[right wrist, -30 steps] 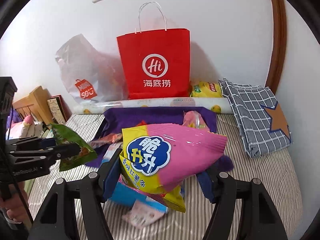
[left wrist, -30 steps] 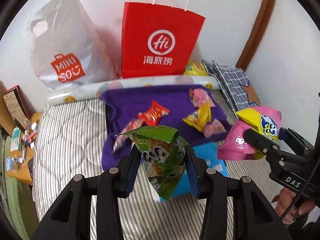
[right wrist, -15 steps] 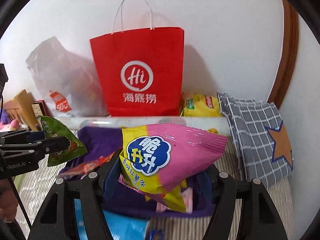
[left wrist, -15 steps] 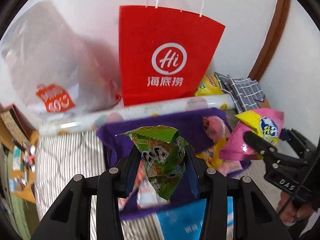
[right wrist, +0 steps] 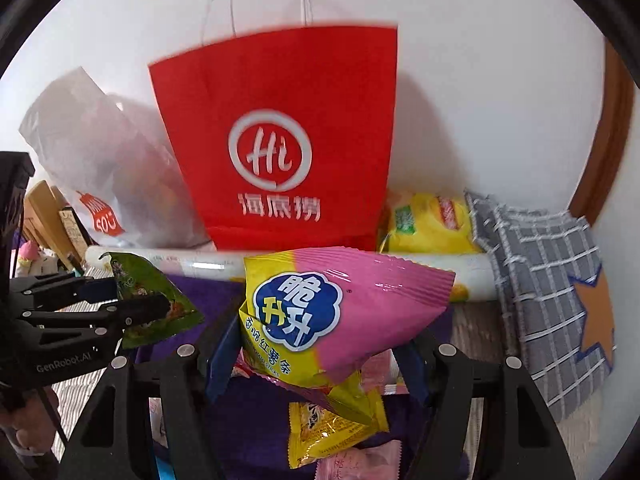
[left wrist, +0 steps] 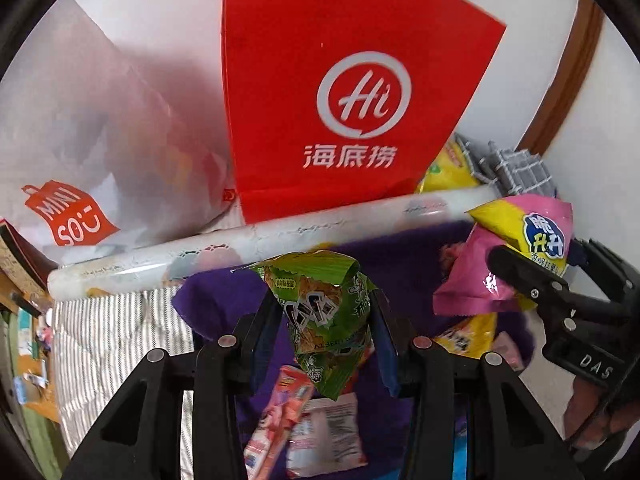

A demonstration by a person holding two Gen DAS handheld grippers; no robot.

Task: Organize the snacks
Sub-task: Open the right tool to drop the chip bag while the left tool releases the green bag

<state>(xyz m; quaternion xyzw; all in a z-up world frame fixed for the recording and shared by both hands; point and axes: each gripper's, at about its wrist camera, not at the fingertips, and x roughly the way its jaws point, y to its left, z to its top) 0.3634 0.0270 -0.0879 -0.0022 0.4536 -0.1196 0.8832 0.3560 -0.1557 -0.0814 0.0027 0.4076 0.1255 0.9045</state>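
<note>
In the left wrist view the left gripper point(left wrist: 326, 334) is clamped on a green snack packet point(left wrist: 322, 320), pinched between both fingers and held upright above the purple cloth point(left wrist: 224, 300); the packet's lower tip hides part of the small pink sachets point(left wrist: 304, 420) lying near on the cloth. The red paper bag point(left wrist: 344, 92) stands far against the wall, its top edge and handles cut off by the frame, so its contents cannot be seen; the translucent white plastic bag point(left wrist: 104, 152) to its left shows only vague shapes inside. At the right, the right gripper point(left wrist: 536, 280) grips a pink and yellow snack bag point(left wrist: 508, 252); part of the holder's hand point(left wrist: 592, 416) shows at the lower right edge.

In the right wrist view the right gripper point(right wrist: 316, 356) is closed on the pink and yellow snack bag point(right wrist: 340, 316), which covers much of the purple cloth point(right wrist: 208, 292) and a yellow packet point(right wrist: 328, 428) beneath it; the red paper bag point(right wrist: 280, 136) is motion-blurred, its opening facing away. At the left, the left gripper point(right wrist: 132, 300) holds the green snack packet point(right wrist: 148, 300); a yellow pouch point(right wrist: 428, 220) sits half hidden behind a rolled sheet point(right wrist: 200, 264), beside a grey checked cloth point(right wrist: 540, 280).
</note>
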